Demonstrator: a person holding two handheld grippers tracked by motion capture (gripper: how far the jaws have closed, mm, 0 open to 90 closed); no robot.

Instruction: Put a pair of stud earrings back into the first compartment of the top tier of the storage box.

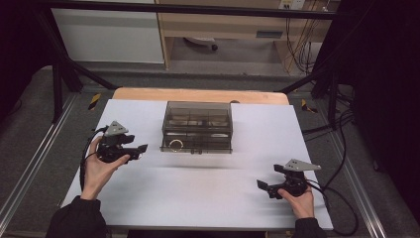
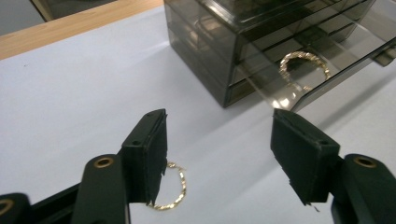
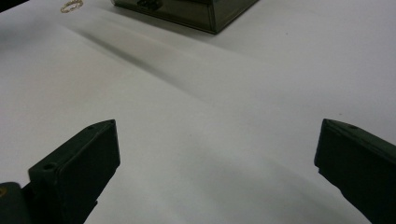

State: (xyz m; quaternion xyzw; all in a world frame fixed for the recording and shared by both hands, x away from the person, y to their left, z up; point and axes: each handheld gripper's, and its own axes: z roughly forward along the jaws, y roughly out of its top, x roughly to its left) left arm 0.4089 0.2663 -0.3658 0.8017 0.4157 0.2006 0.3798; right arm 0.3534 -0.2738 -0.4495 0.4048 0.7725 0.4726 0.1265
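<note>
A smoky see-through drawer box (image 1: 197, 126) stands on the white sheet at the middle back, its bottom drawer (image 2: 327, 79) pulled out a little. One gold twisted hoop (image 2: 303, 65) lies inside that drawer. A second gold hoop (image 2: 175, 191) lies flat on the sheet, partly hidden under one of my left gripper's jaws. My left gripper (image 2: 224, 154) is open just left of the box, with nothing pressed between its pads. My right gripper (image 1: 262, 187) rests near the front right, open wide over bare sheet (image 3: 217, 154). From there the loose hoop (image 3: 71, 5) appears far off.
The white sheet (image 1: 208, 193) covers a wooden table whose far edge (image 1: 198, 94) shows behind the box. Black frame bars and cables run along the right side (image 1: 341, 148). Broad bare sheet lies between the two hands.
</note>
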